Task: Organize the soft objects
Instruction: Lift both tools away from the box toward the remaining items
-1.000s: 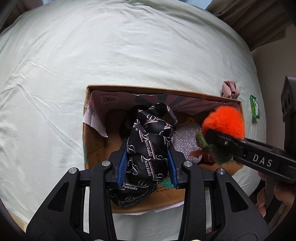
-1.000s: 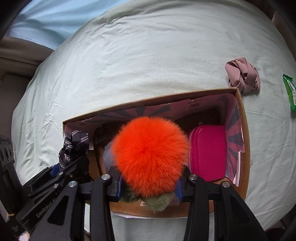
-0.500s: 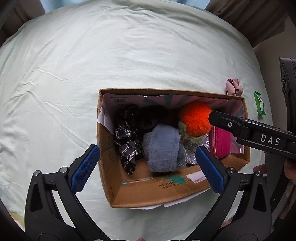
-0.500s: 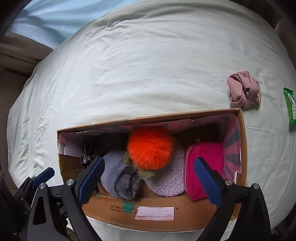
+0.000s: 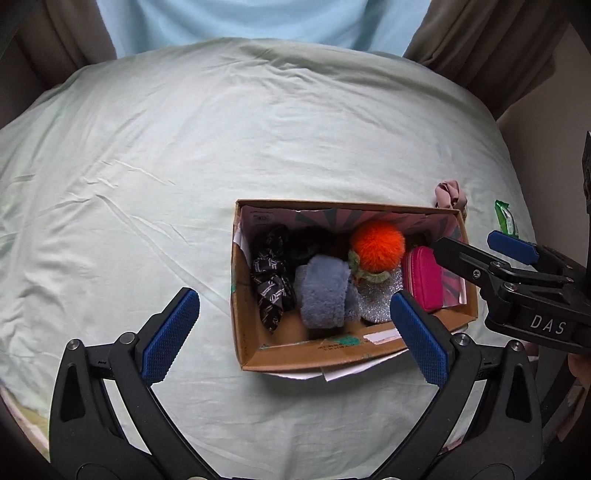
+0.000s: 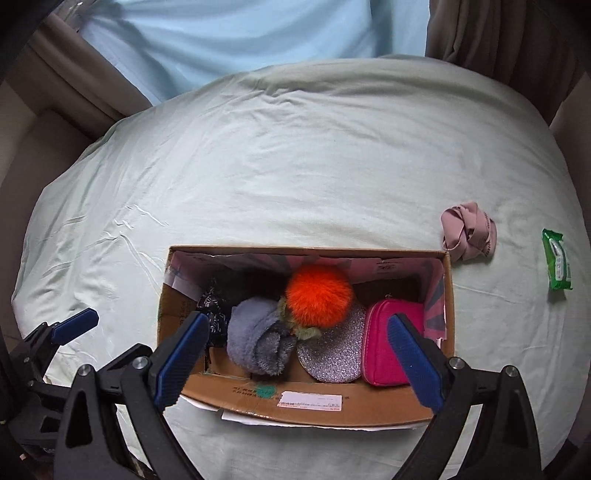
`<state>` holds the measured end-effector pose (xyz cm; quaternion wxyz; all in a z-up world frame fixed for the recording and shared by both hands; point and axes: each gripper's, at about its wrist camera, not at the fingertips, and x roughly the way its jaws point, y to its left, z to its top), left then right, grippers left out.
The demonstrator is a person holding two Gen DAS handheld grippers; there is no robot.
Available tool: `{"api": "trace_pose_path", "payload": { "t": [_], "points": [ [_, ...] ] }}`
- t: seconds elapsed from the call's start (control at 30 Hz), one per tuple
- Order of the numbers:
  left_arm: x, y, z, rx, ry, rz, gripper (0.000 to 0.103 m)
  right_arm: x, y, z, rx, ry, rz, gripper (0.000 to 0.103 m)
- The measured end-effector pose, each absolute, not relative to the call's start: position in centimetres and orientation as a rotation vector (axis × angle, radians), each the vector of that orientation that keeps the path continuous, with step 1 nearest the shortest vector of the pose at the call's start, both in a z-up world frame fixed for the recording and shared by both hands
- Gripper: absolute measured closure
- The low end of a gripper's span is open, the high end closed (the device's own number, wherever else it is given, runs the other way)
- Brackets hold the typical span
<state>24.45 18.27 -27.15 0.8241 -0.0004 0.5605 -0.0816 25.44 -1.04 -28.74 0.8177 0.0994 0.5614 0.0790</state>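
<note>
A cardboard box (image 5: 314, 354) (image 6: 306, 402) sits on the pale green bed. In it lie a black printed cloth (image 5: 271, 277) (image 6: 214, 314), a grey-blue fuzzy roll (image 5: 325, 295) (image 6: 255, 339), an orange pompom toy (image 5: 376, 245) (image 6: 317, 295), a silver glitter pouch (image 5: 378, 299) (image 6: 332, 354) and a pink zip case (image 5: 423, 277) (image 6: 384, 347). My left gripper (image 5: 293, 336) is open and empty above the box's near side. My right gripper (image 6: 295, 360) is open and empty above the box; it also shows in the left wrist view (image 5: 476, 254).
A crumpled pink cloth (image 5: 448, 192) (image 6: 467, 230) lies on the bed just past the box's far right corner. A green packet (image 5: 504, 218) (image 6: 557, 258) lies further right. Brown curtains (image 6: 491, 33) and a light blue wall stand behind the bed.
Both grippers opened and let go: the black cloth and the orange pompom toy now lie in the box. Both grippers have since drawn back and up from the box.
</note>
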Motion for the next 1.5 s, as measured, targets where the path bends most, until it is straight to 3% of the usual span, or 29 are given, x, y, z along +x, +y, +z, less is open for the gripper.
{"api": "trace_pose_path", "payload": {
  "t": [0.83, 1.13, 1.5],
  "points": [
    [10.4, 15.9, -10.8, 0.046, 0.836, -0.159, 0.000, 7.4, -8.7, -11.4, 0.120, 0.768, -0.013, 0.007],
    [8.1, 9.4, -9.0, 0.035, 0.770, -0.131, 0.000, 5.0, -16.1, -11.1, 0.139, 0.740, -0.024, 0.006],
    [10.9, -3.4, -11.9, 0.070, 0.801, -0.110, 0.000, 6.2, -27.5, -13.4, 0.149, 0.724, -0.042, 0.000]
  ]
}}
